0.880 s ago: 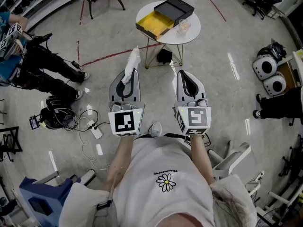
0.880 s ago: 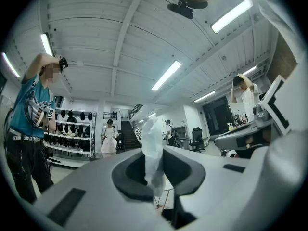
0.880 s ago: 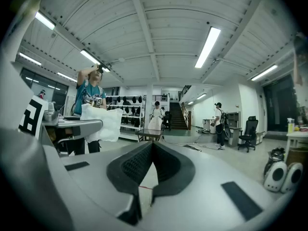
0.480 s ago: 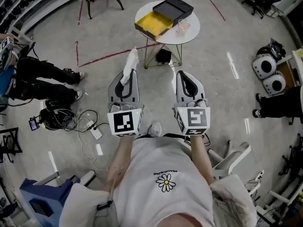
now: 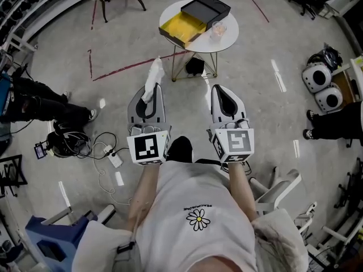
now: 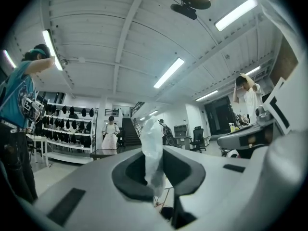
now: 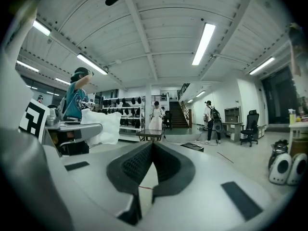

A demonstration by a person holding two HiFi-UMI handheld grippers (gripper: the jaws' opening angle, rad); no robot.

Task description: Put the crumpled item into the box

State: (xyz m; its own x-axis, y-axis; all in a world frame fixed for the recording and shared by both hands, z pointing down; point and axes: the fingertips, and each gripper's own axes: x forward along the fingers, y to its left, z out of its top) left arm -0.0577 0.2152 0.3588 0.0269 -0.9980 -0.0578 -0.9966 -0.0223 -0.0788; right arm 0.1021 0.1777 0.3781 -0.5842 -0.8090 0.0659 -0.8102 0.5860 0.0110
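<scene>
left gripper (image 6: 155, 177) — pinching crumpled item (image 6: 150, 138) | right gripper (image 7: 150, 150) — closed, empty | box (image 5: 182, 26) — head view only

Free passage over floor (image 5: 187, 92) to round table (image 5: 222, 44)

The left forearm (image 5: 145, 188) and right forearm (image 5: 240, 187) reach forward from the torso, side by side and roughly parallel, each carrying its gripper out in front. The left gripper (image 5: 152, 89) points ahead, its jaws pinched on a crumpled white sheet (image 5: 155, 75) that stands up from between them. The right gripper (image 5: 222, 90) is level with it and a little apart, jaws pressed together tip to tip.
</scene>
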